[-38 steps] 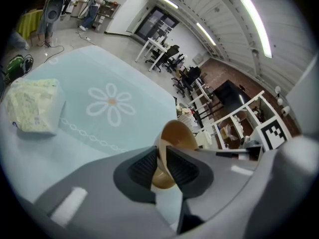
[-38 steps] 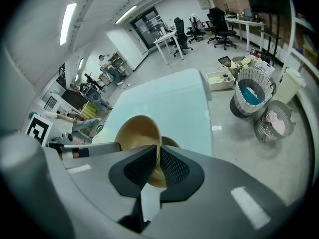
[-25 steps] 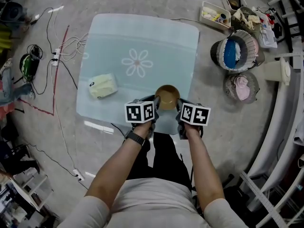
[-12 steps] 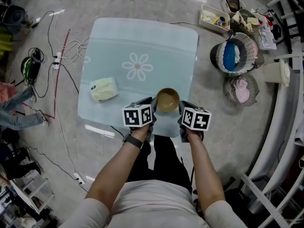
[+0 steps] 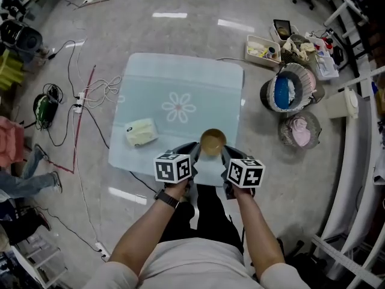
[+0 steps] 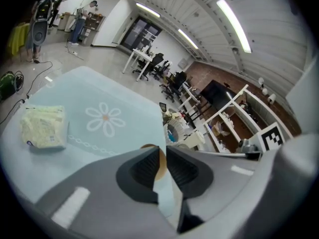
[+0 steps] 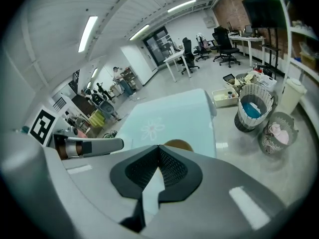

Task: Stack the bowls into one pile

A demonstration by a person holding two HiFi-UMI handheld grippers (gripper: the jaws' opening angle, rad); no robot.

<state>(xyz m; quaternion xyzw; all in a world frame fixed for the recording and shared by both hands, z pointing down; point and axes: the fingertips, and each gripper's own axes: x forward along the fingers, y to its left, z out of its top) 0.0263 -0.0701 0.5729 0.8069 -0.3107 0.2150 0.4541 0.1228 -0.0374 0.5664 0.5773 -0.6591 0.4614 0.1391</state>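
A brown bowl pile [image 5: 212, 141] stands at the near edge of the pale blue glass table [image 5: 180, 77]; I cannot tell how many bowls are in it. My left gripper [image 5: 194, 151] and right gripper [image 5: 224, 155] hang just short of it, one on each side, not touching it. In the left gripper view the jaws [image 6: 162, 151] are shut save for a thin slit, through which a strip of the bowl [image 6: 161, 159] shows. In the right gripper view the jaws [image 7: 158, 148] meet at the tips, and the bowl's rim [image 7: 178, 144] peeks over them.
A pale yellow packet [image 5: 141, 132] lies on the table's left side, with a white flower print [image 5: 179, 108] at the centre. Two baskets [image 5: 287, 89] [image 5: 299, 129] and a tray [image 5: 263, 49] sit on the floor to the right; cables [image 5: 78, 95] run at the left.
Both grippers have drawn back a little from the bowl toward the person. The head view now takes in more of the floor.
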